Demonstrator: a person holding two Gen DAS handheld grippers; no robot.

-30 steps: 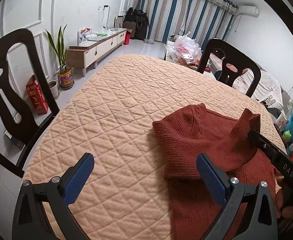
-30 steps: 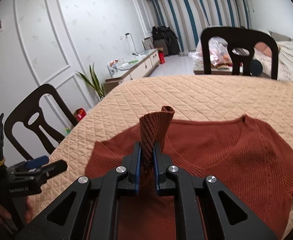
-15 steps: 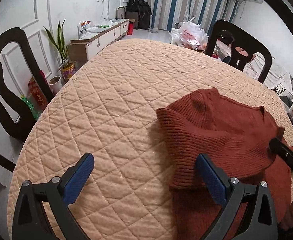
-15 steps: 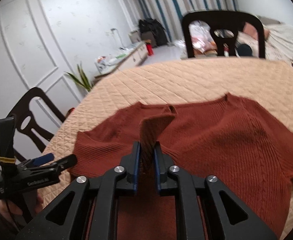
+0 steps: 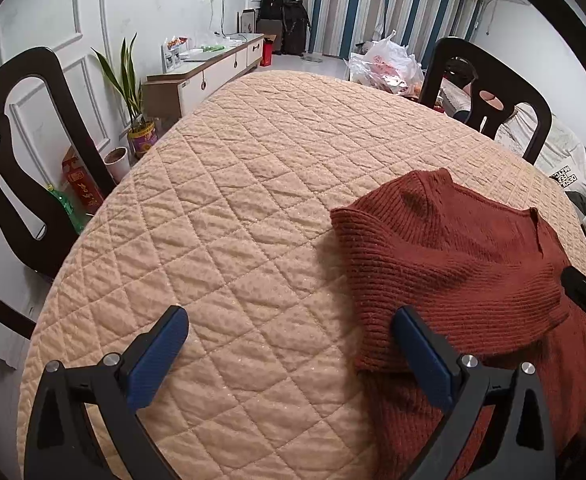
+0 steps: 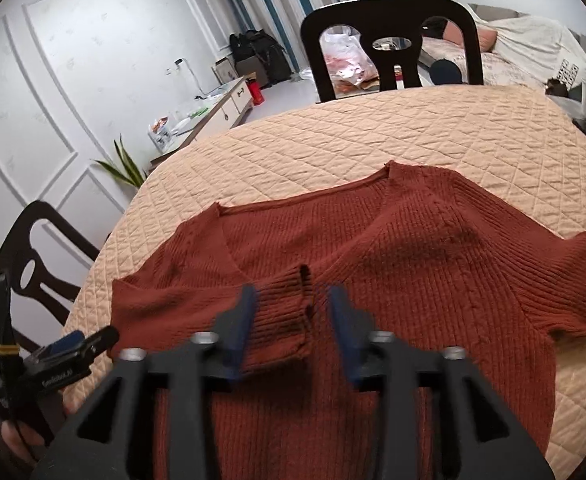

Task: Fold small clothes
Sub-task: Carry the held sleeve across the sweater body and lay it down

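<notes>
A rust-red knitted sweater (image 6: 413, 248) lies spread on the quilted peach table cover (image 6: 373, 132). One sleeve is folded across its chest, and that sleeve's ribbed cuff (image 6: 281, 320) rests flat on the body. My right gripper (image 6: 291, 298) hovers over the cuff with its jaws opening; the cuff lies between the blue pads, which do not press on it. My left gripper (image 5: 289, 320) stands wide open above the table cover (image 5: 233, 200), empty, its right finger (image 5: 417, 344) at the folded edge of the sweater (image 5: 453, 264).
Dark wooden chairs stand at the table's left (image 5: 13, 160) and far side (image 5: 493, 92). A potted plant (image 5: 133, 92), a low cabinet (image 5: 205, 76) and a plastic bag (image 5: 385, 64) are beyond. A bed (image 6: 533, 56) is at the back right.
The right gripper, shut on the upright cuff before, has lowered it onto the sweater's chest and spread its jaws. The sleeve now lies flat. The left gripper stayed open.
</notes>
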